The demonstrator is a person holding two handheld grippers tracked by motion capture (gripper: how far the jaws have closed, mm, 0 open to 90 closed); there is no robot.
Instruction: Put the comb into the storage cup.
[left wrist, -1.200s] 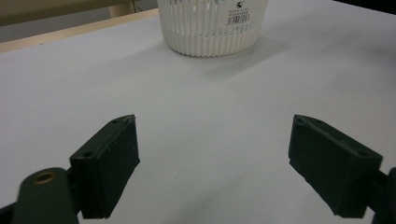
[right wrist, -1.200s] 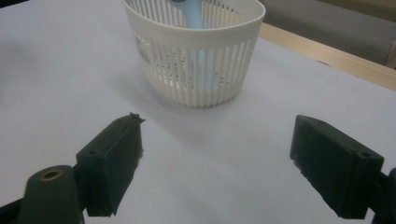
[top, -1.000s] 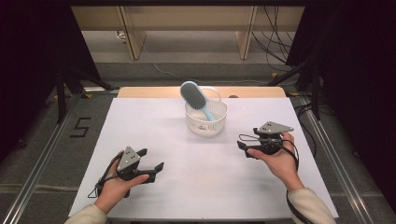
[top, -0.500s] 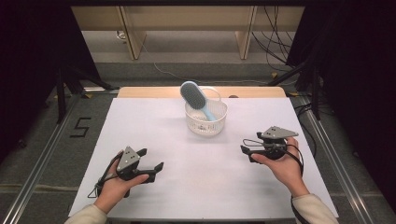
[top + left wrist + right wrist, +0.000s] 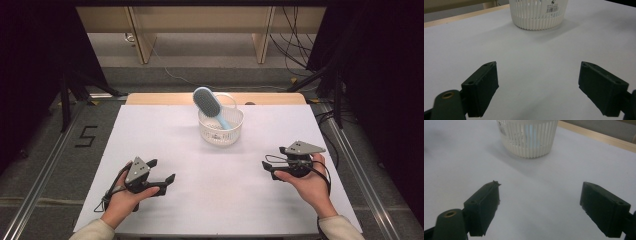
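**The brush could tip out of the basket**

The white basket [image 5: 220, 126] sits on the white table [image 5: 165, 135], at about 12 o'clock from the middle. A blue hairbrush [image 5: 209, 103] stands in it with its handle down. Its head leans out over the rim toward 11 o'clock.

The left gripper [image 5: 161, 170] is at 8 o'clock, held in a hand low over the table. Its jaws are spread wide with nothing between them. The right gripper [image 5: 272, 159] is at 4 o'clock. Its jaws are spread wide too, and hold nothing. Both are well apart from the basket.

What could go wrong? The brush looks top-heavy. If a gripper bumps the basket or pulls the brush sideways, the light basket may tip or slide. A grab on the bristly head may slip. It may help to hold the basket with one gripper.
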